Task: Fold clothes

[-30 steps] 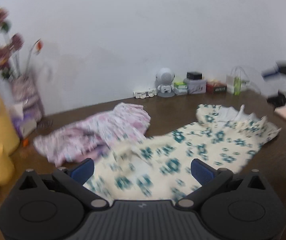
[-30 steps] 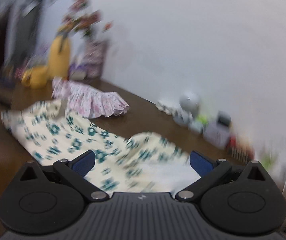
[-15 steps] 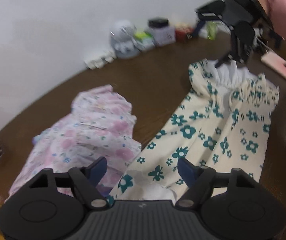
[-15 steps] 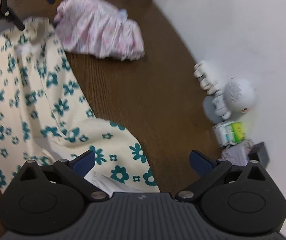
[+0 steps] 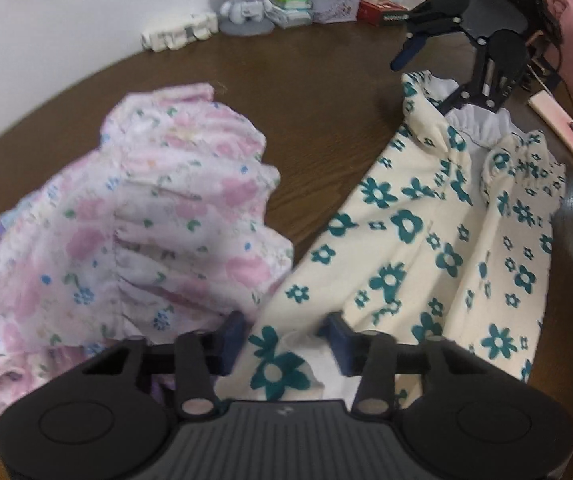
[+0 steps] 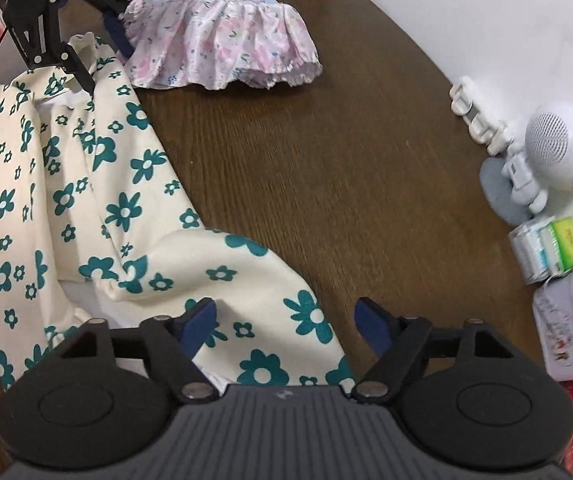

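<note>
Both claws, left and right, have just been closing around the unfolded cream floral garment's ends; we've folded nothing yet.

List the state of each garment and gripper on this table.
Cream dress: lying stretched out, wrinkled, unfolded.
Pink dress: in a crumpled heap beside it.
Left gripper: jaws just closing, one end of the cream dress between them.
Right gripper: jaws just closing, astride the other end.
</note>
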Demonstrator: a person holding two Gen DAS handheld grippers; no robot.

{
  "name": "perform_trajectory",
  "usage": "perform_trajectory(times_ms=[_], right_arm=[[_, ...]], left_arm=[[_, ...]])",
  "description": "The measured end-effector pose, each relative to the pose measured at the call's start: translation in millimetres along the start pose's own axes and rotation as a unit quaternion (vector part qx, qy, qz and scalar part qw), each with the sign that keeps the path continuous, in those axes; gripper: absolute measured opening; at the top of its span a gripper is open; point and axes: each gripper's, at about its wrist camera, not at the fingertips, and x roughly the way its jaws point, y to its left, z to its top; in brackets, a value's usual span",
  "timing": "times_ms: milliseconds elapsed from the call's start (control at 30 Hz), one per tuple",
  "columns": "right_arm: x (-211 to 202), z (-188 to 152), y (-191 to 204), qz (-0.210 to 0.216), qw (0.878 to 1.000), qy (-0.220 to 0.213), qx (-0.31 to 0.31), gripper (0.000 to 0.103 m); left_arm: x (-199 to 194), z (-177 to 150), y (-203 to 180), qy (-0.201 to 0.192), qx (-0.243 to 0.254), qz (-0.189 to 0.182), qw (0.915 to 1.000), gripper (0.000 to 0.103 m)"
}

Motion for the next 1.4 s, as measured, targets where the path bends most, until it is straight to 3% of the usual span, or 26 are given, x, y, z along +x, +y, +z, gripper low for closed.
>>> perform_trajectory(times_ms=[167,433,533,600,700,933,1067,1167,1300,1400], right_arm=[[7.6,-2.7,-10.2,0.027,0.999,-0.008,0.023,0.071],[13.0,-1.5,-5.7,0.047,0.999,-0.004,0.023,0.044],[11.1,-1.4,-0.4,0.051,0.998,-0.005,0.020,0.029],[7.9,-1.2,6.5,0.042,0.999,-0.010,0.010,0.022],[-0.3,-3.1,15.4,0.014,1.000,-0.021,0.000,0.013],[-31.1,-18.6,45.0,-0.049,0.997,-0.061,-0.018,0.007],[-50.8,-29.8,65.8,-0.098,0.991,-0.088,-0.038,0.006],[-70.4,-41.7,92.3,-0.146,0.980,-0.115,-0.064,0.005],[-88.2,-69.8,144.5,-0.235,0.953,-0.147,-0.121,0.005],[-83.3,-98.7,188.4,-0.289,0.931,-0.154,-0.162,0.005]], left_arm=[[1.5,-3.0,4.7,0.006,-0.004,-0.020,0.9998,0.028],[1.9,-6.3,1.9,-0.002,0.010,-0.021,0.9997,0.020],[0.6,-10.3,-3.1,-0.013,0.020,-0.013,0.9996,0.016],[-2.6,-13.2,-6.8,-0.027,0.027,0.002,0.9993,0.007],[-12.4,-18.3,-18.2,-0.055,0.046,0.035,0.9968,0.006],[-23.6,-34.0,-56.0,-0.091,0.085,0.112,0.9859,0.005],[-33.6,-37.5,-85.0,-0.119,0.113,0.182,0.9695,0.004],[-47.2,-44.7,-115.6,-0.148,0.138,0.234,0.9508,0.004],[-53.7,-60.1,-170.5,-0.174,0.190,0.307,0.9160,0.004],[-43.6,-77.7,-206.4,-0.182,0.212,0.345,0.8961,0.004]])
